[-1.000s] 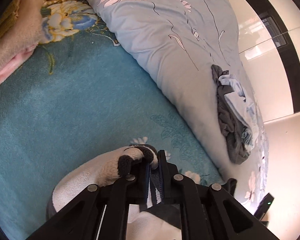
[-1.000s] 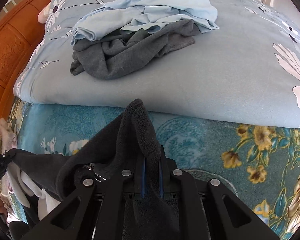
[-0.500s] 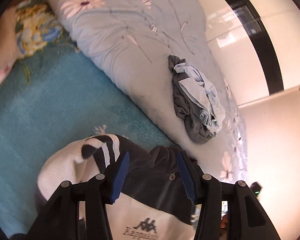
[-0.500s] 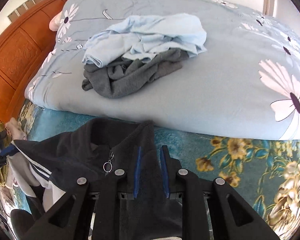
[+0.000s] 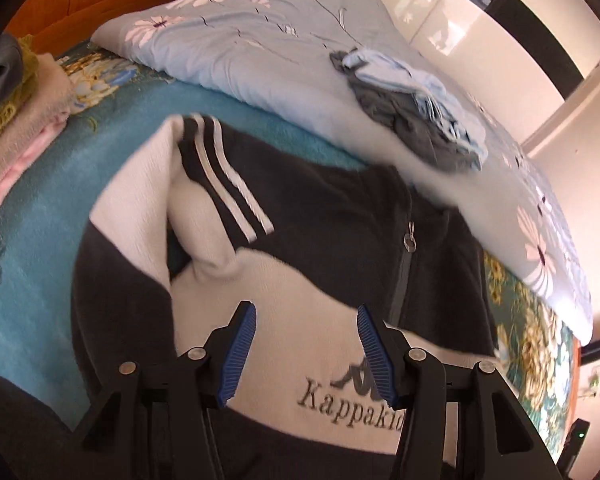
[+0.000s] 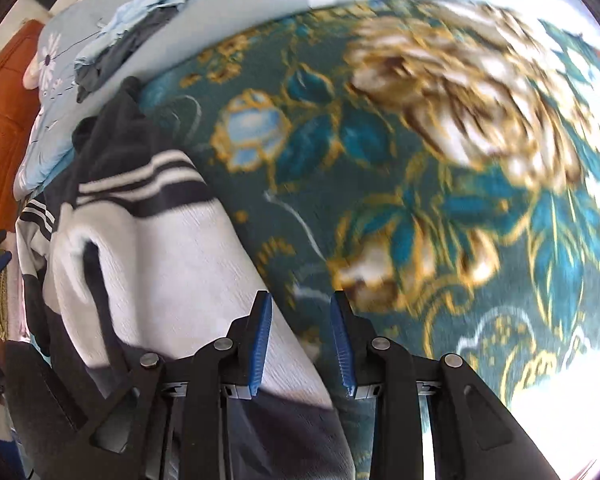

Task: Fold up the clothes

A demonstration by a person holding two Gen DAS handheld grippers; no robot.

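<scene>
Jacket [image 5: 324, 216] – fuzzy blk/white fleece, flat on plush floral blanket [image 6: 440, 200]; left gripper [image 5: 304, 320] & right gripper [image 6: 300, 308] spread, empty.

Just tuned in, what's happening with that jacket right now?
A person with a gripper in each hand is folding clothes on a bed. The black and white jacket lies spread on the teal blanket. The left gripper and right gripper are both open above it, holding nothing. A rumpled pile of clothes waits on the light blue quilt.

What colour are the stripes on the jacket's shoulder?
White stripes on the black part of the jacket, clearest in the left wrist view.
</scene>
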